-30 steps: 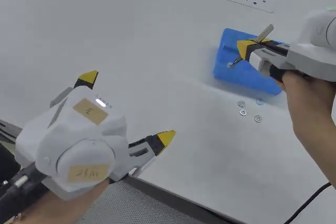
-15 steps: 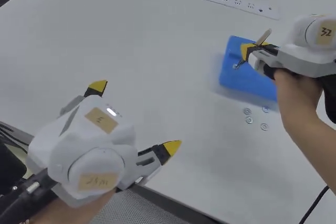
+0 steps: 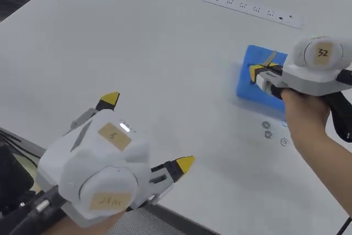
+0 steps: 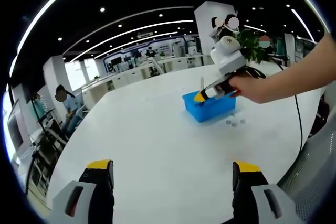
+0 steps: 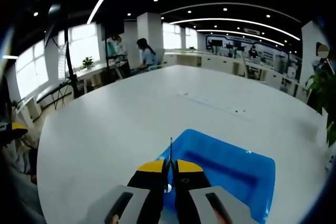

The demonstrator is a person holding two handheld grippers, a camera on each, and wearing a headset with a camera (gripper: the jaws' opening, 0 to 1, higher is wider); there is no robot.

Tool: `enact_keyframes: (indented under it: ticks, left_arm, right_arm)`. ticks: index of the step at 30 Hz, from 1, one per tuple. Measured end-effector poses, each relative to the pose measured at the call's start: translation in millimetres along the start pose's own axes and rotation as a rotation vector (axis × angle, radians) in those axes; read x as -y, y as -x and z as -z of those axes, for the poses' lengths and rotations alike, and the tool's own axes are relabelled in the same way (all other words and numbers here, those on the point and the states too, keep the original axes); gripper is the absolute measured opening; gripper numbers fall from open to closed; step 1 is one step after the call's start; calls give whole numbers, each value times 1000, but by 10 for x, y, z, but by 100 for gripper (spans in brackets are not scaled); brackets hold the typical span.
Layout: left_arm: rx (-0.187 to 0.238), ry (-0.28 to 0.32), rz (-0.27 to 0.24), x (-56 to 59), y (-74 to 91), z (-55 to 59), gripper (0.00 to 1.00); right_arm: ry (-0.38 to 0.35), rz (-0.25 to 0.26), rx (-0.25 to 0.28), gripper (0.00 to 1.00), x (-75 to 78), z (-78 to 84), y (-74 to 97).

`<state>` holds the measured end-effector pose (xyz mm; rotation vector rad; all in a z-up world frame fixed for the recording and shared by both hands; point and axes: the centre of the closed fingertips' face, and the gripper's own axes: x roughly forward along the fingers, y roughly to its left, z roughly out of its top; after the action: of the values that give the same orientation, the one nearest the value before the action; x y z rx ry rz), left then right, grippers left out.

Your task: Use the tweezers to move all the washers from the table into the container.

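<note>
your right gripper (image 3: 257, 74) pinches the tweezers (image 5: 170, 153) over the container (image 3: 247, 87); tip too blurred to read. left gripper (image 3: 147, 131) gapes empty.

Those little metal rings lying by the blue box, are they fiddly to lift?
Probably. The washers lie flat on the smooth white table, so they look thin and light, and would likely slide if nudged. They are also small next to the tweezers, so they may slip from the fine tips.

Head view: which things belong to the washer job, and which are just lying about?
Job: tweezers, right claw holding them, blue container, washers.
Lying about: power strip, open left claw.
</note>
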<state>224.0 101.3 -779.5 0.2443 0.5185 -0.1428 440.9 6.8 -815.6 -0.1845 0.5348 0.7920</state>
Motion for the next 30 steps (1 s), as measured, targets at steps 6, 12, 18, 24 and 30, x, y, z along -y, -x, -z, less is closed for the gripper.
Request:
enact_keyframes:
  ticks: [6,12,18,24,30]
  left_arm:
    - [1,-1,1,5,-4,-3,96]
    - [-5,-6,-1,8,-6,6,95]
    - [-4,-4,-4,3,-1,3,95]
    - [-4,-11,-4,10,6,1,95]
    - [4,-7,-10,-4,17,-7,96]
  right_arm:
    - [-3,1,-4,2,-7,30,-33]
    - [9,-1,-2,3,-21,13,-49]
    - [-54,-1,4,3,-4,-14,-3]
    - [-46,23,26,4,29,-100,82]
    - [-56,14,102,4,28,-313,308]
